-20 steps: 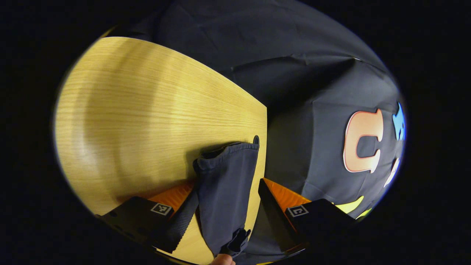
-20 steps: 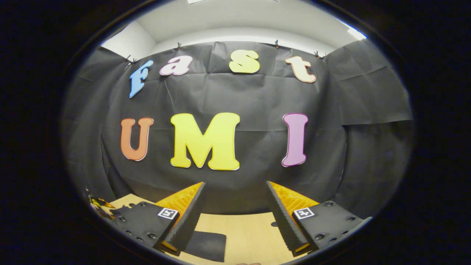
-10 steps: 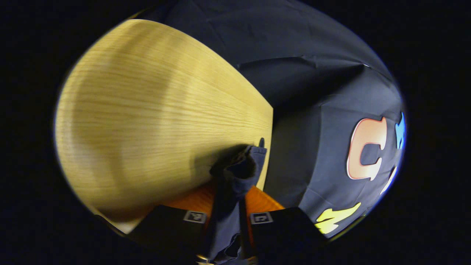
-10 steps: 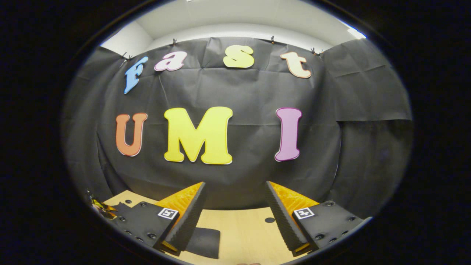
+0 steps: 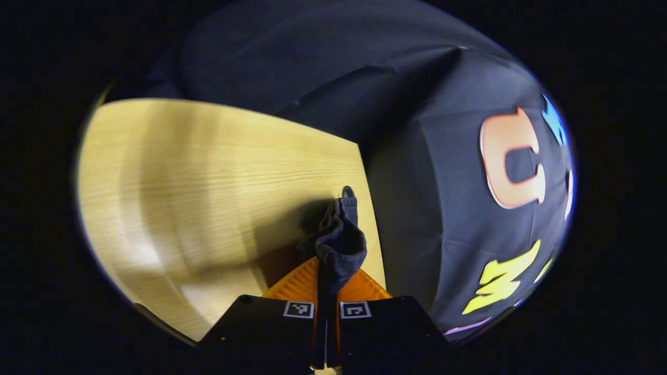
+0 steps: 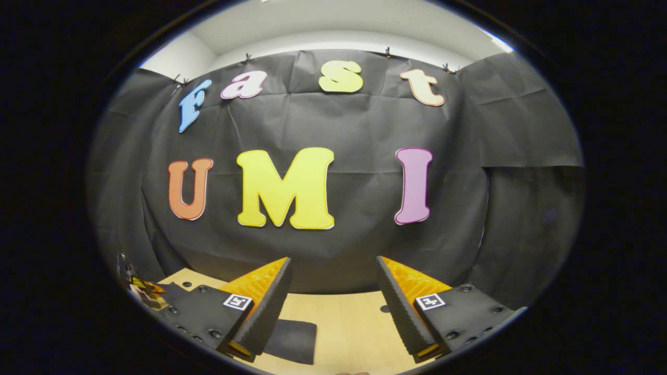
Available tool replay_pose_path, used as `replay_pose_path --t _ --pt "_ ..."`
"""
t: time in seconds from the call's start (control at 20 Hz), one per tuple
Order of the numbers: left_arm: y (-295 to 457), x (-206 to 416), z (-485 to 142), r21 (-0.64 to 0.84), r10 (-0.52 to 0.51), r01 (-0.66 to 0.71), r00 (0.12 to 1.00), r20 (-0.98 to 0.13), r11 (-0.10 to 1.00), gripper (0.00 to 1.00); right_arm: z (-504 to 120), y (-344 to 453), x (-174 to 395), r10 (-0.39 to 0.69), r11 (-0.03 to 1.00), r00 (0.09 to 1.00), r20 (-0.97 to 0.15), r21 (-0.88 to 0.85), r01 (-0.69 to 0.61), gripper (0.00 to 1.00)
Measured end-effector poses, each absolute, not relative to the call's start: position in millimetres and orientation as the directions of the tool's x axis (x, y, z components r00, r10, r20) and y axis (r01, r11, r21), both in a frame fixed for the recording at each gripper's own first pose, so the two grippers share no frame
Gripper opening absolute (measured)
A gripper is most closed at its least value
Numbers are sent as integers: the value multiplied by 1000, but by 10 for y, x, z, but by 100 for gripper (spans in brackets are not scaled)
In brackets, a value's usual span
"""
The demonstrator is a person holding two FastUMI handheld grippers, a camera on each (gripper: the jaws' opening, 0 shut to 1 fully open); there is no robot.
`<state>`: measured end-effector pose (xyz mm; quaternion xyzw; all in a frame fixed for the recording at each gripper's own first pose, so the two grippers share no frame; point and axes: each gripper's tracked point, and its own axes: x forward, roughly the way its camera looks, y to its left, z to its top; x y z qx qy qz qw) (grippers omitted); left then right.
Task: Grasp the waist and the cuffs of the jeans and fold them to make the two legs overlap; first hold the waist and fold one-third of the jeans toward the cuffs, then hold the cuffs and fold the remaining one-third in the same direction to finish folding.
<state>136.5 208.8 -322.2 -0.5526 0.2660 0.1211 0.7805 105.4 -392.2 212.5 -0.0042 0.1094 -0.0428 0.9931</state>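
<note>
Two views, pretty different stuff in each. Closest to the lens in the left gripper view, the left tool (image 5: 326, 291) is clamped tight with both fingers pinching a bunched-up piece of the jeans (image 5: 340, 239), dark denim squeezed into a narrow wad. That wad runs lengthwise straight away from the tool, pointing toward the far edge of the surface (image 5: 198, 198), and its tip sits right by a small dark hole (image 5: 348, 191) near that edge. The surface itself is light wood with a visible grain, and the fabric throws a shadow on it to the left. Past the edge hangs the black cloth wall (image 5: 417, 172) of the booth.

Over in the right gripper view, the right tool (image 6: 333, 284) is spread wide with nothing between its fingers. Just behind its left finger a flat dark patch (image 6: 292, 341) lies on the wood; can't tell if it's part of the jeans. Farther back there's another little hole (image 6: 384, 309), then the same black cloth, then a white ceiling (image 6: 333, 31) above it.
</note>
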Motion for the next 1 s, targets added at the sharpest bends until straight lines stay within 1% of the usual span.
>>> replay_pose_path --t 0.3,0.55,0.9,1.0 --pt "1566 1559 -2239 -753 -143 -290 881 -452 591 5 2078 -4131 905 -119 992 967 -227 5 123 97" --pt "726 1665 -1454 -740 -244 -106 905 -348 664 4 2025 -4394 742 -167 984 955 -245 13 176 97" --pt "-373 1527 -1160 -642 -371 91 873 -316 761 4 2091 -4860 444 -266 960 933 -242 14 278 97" --pt "-676 1468 -1179 -595 -404 143 852 -332 791 4 2087 -4960 368 -289 952 924 -249 29 305 97"
